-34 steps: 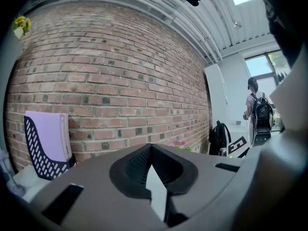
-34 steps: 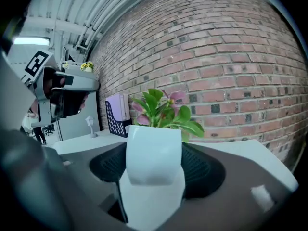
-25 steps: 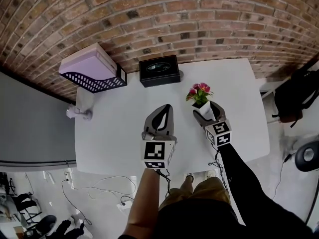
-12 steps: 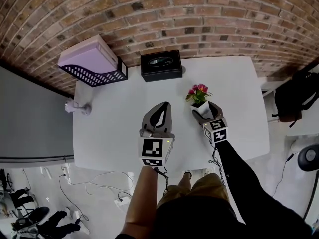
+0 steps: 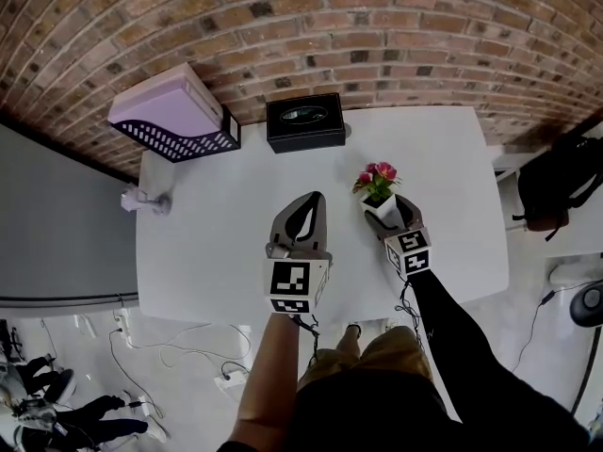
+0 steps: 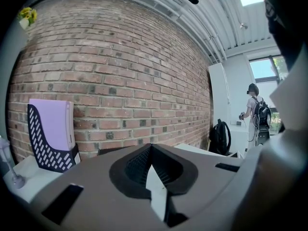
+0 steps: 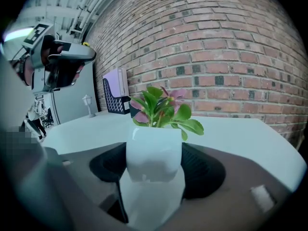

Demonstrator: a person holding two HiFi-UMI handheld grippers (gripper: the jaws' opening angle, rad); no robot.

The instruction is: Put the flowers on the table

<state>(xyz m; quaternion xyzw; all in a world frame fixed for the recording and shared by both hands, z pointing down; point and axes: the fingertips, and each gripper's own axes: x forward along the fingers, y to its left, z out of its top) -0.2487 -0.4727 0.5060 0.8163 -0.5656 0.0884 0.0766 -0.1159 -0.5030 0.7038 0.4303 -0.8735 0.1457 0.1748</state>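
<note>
Right hand-held gripper (image 5: 387,215) is clamped on the white pot (image 5: 381,205), jaws squeezing its sides low down. That low grip leaves the pink flowers (image 5: 376,179) and leaves free above, nothing crushed. In the right gripper view the pot (image 7: 153,150) sits upright between the jaws w/ the blooms (image 7: 161,107) straight up, so it's being held level, prob. so it lands flat on its base.

Position: pot is over the right half of the white desk (image 5: 217,252), roughly midway btwn the back edge and front edge, well clear of the right edge. Can't tell whether the base touches the top or hangs just above it. No view shows the underside.

Left hand-held gripper (image 5: 306,213) has its jaws together, nothing in them; the left gripper view shows the jaws (image 6: 151,150) meeting on empty air. It hovers over the middle of the desk toward the front edge, apart from the pot, looks parked out of the way as one gripper is enough.

Clutter is all elsewhere: purple file holder (image 5: 170,121) at the back left corner, black box (image 5: 303,122) on the back edge, small lamp (image 5: 141,200) by the left edge. Open spot picked, I'd say. Next: let go gently, and the pot could tip if the jaws drag.
</note>
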